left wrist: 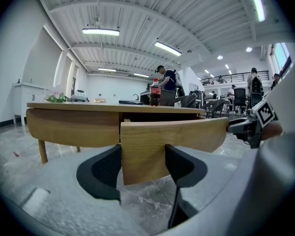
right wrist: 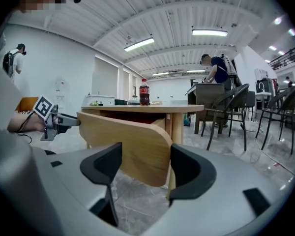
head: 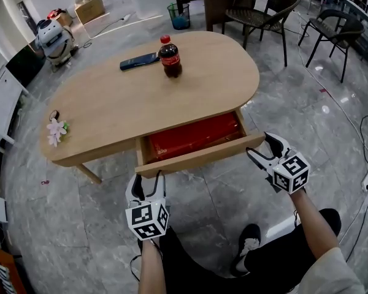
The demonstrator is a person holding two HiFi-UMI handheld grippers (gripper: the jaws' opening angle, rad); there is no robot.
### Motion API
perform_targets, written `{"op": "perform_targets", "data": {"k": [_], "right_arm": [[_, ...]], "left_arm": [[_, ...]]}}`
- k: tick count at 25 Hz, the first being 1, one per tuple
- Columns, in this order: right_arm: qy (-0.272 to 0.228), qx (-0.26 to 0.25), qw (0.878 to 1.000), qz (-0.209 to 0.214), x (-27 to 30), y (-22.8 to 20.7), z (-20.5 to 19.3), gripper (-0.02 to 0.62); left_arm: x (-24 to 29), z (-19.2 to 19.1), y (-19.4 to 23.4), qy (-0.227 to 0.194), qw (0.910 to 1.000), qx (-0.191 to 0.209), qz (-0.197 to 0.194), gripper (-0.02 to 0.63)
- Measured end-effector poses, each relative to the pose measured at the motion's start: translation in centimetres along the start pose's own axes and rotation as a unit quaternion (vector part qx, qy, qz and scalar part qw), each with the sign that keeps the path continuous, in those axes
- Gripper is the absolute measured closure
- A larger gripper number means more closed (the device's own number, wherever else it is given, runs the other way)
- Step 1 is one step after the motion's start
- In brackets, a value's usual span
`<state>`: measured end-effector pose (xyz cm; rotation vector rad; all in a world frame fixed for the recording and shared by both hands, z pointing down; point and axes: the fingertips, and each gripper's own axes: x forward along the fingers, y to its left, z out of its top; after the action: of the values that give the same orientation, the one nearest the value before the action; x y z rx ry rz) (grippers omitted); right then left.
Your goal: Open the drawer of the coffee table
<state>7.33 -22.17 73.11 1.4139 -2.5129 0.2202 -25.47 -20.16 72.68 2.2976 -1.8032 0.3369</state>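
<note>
The oval wooden coffee table [head: 110,109] has its drawer pulled out, showing a red lining [head: 196,135]. The curved drawer front [head: 196,158] faces me. My left gripper [head: 146,177] is open at the front's left end, fingertips just below its lower edge. In the left gripper view the drawer front [left wrist: 187,132] fills the gap of the left gripper [left wrist: 143,166]. My right gripper [head: 260,144] is open at the front's right end. In the right gripper view that rounded drawer end [right wrist: 123,136] shows between the jaws of the right gripper [right wrist: 145,168].
On the tabletop stand a cola bottle [head: 170,57], a dark remote [head: 138,60] and a pink flower [head: 55,129]. Wicker chairs [head: 260,11] and a black chair [head: 334,32] stand beyond. My shoe [head: 248,241] rests on the marble floor; a cable [head: 362,182] runs at right.
</note>
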Motion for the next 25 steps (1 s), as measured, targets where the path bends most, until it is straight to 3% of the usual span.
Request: {"op": "perform_targets", "data": {"k": [25], "right_arm": [[0.003,0.017,1.0,-0.024,-3.8,1.8,-2.3,0.285]], "left_arm": [[-4.5,-2.6,-1.6,0.011,0.9998,-0.016,-0.002,0.337]]}}
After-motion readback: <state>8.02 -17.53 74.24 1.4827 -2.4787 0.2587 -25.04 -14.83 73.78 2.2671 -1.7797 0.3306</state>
